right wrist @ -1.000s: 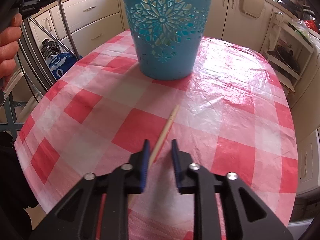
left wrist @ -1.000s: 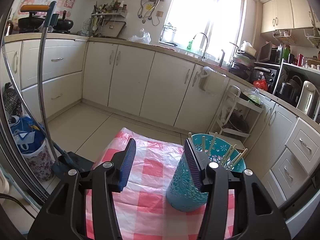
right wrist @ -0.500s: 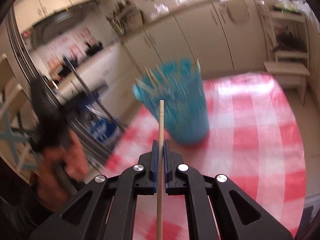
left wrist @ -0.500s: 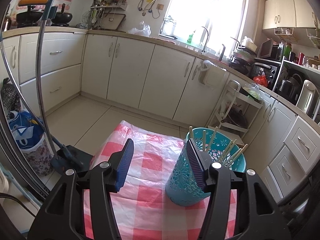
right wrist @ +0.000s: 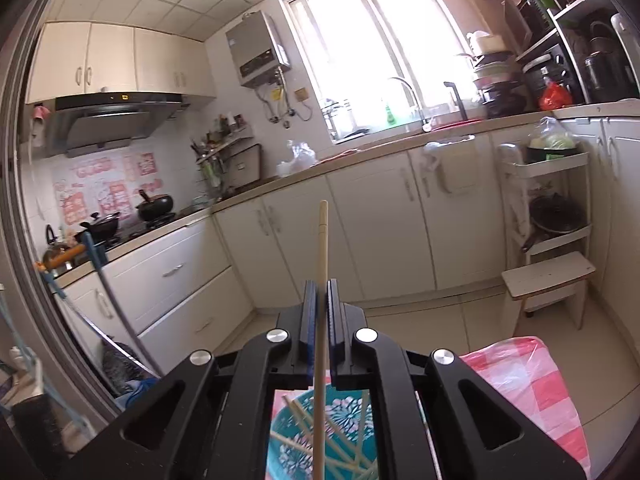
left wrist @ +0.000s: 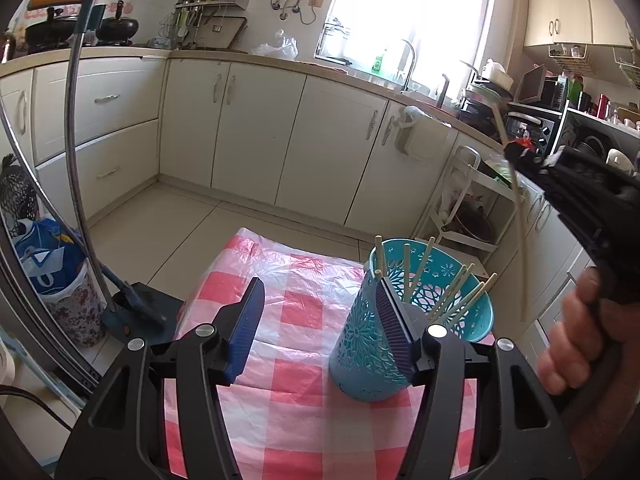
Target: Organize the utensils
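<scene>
Your right gripper [right wrist: 319, 304] pinches one pale wooden chopstick [right wrist: 321, 264] upright above the teal perforated plastic holder [left wrist: 374, 344], ready for dropping in. Your left gripper [left wrist: 322, 320] has just been widening, fingers spread and empty, one finger in front of the holder's rim on the red-checked table [left wrist: 296, 376].

Daylight is pouring in through the window [left wrist: 404, 20], blowing out its panes at upper centre in both views. The tablecloth [left wrist: 296, 312] is catching soft glare. Fisheye distortion is bending the cabinets [right wrist: 360, 236] and darkening the corners. The hand [left wrist: 576, 344] at lower right is blurring slightly; the rest is staying sharp.
</scene>
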Motion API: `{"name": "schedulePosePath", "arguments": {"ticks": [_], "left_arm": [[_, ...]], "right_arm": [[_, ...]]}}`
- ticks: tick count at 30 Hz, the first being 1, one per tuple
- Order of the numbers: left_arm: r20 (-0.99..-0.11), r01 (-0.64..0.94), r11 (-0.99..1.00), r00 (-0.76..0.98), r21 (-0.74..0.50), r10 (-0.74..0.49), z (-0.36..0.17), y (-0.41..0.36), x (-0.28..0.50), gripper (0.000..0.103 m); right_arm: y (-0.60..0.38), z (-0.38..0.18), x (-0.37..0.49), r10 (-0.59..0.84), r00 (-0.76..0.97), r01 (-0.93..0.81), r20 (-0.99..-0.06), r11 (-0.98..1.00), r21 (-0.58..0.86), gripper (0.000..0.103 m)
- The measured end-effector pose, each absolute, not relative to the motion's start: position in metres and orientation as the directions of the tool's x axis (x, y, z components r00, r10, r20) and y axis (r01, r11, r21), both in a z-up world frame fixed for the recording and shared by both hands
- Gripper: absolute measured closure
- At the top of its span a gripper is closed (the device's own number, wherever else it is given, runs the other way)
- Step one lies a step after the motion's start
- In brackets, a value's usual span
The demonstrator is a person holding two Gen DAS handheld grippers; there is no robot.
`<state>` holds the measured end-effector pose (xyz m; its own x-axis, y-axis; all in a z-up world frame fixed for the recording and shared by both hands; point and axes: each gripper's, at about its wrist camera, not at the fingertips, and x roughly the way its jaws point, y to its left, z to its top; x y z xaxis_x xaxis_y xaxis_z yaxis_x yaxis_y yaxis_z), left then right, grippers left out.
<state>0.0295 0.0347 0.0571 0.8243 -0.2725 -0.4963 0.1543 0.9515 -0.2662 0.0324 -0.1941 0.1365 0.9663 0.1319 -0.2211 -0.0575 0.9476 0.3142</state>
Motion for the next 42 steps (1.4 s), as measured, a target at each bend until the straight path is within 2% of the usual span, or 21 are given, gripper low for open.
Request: {"name": "schedulePosePath", "arguments": {"ticks": [8,20,29,32,34,36,38,40,42], "left_arm": [[-0.498,0.151,0.950,0.823,-0.273,-0.274,0.058,0.038,0.030,0.048],[-0.505,0.164,0.954,0.818,-0.252,-0.275,0.057,0.034,0.029,0.047],[-0.509,0.179,0.958,0.817,-0.225,-0.272,0.057,0.031,0.026,0.045],[-0.508,0.179,0.963,0.821,-0.203,-0.260,0.057,0.029,0.023,0.041],[-0.511,0.179,0.964,0.821,-0.196,-0.256,0.057,0.029,0.021,0.038],[-0.517,0.175,0.967,0.819,-0.186,-0.248,0.057,0.028,0.019,0.031],[-0.528,0.175,0.970,0.815,-0.171,-0.240,0.057,0.026,0.016,0.024],[-0.545,0.175,0.975,0.809,-0.137,-0.221,0.060,0.024,0.009,0.013],[-0.560,0.174,0.979,0.803,-0.103,-0.202,0.064,0.021,0.001,0.008]], "right_arm": [[-0.195,0.118,0.049,0.048,0.972,0.023,-0.232,0.956,0.292,0.097],[-0.186,0.096,0.054,0.020,0.961,0.052,-0.275,0.967,0.251,0.097],[-0.176,0.060,0.046,0.031,0.924,0.032,-0.381,0.987,0.159,0.097],[-0.173,0.052,0.030,0.038,0.911,0.017,-0.411,0.991,0.130,0.097],[-0.173,0.049,0.017,0.051,0.903,0.005,-0.427,0.992,0.127,0.091],[-0.174,0.049,0.003,0.064,0.891,0.005,-0.450,0.989,0.150,0.071],[-0.175,0.049,-0.012,0.068,0.876,0.016,-0.477,0.985,0.170,0.058],[-0.175,0.053,-0.028,0.054,0.864,0.035,-0.500,0.985,0.166,0.050],[-0.179,0.058,-0.043,0.048,0.842,0.068,-0.538,0.979,0.194,0.033]]}}
